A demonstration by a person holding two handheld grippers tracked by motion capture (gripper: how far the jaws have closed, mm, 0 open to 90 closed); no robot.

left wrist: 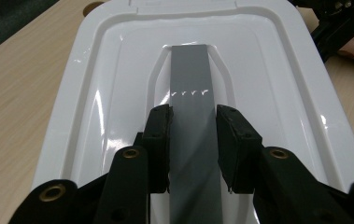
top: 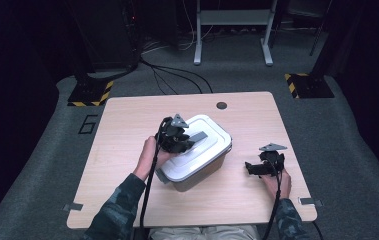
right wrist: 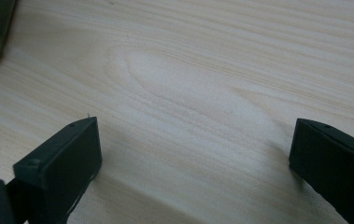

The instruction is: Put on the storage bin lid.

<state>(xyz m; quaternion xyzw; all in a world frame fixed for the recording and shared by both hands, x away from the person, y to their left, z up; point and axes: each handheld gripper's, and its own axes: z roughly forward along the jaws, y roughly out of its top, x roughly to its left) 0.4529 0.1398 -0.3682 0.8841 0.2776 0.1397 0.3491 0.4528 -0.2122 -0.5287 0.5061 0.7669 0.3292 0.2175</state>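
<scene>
A white plastic box (top: 202,170) with a white lid (top: 214,135) stands in the middle of the wooden table (top: 137,115). A flat grey handle (top: 199,135) lies in a recess on top of the lid. My left gripper (top: 184,142) sits over the lid's near left end. In the left gripper view its jaws (left wrist: 193,116) are closed against both sides of the grey handle (left wrist: 191,74), with the lid (left wrist: 95,93) beneath. My right gripper (top: 251,167) rests low over the table to the right of the box. Its jaws (right wrist: 195,140) stand wide apart with bare wood between them.
A dark round hole (top: 221,105) marks the table near its far edge. Metal clips (top: 72,206) sit at the front corners. Cables trail from both grippers toward the person. Beyond the table lie floor cables and a white frame's legs (top: 197,55).
</scene>
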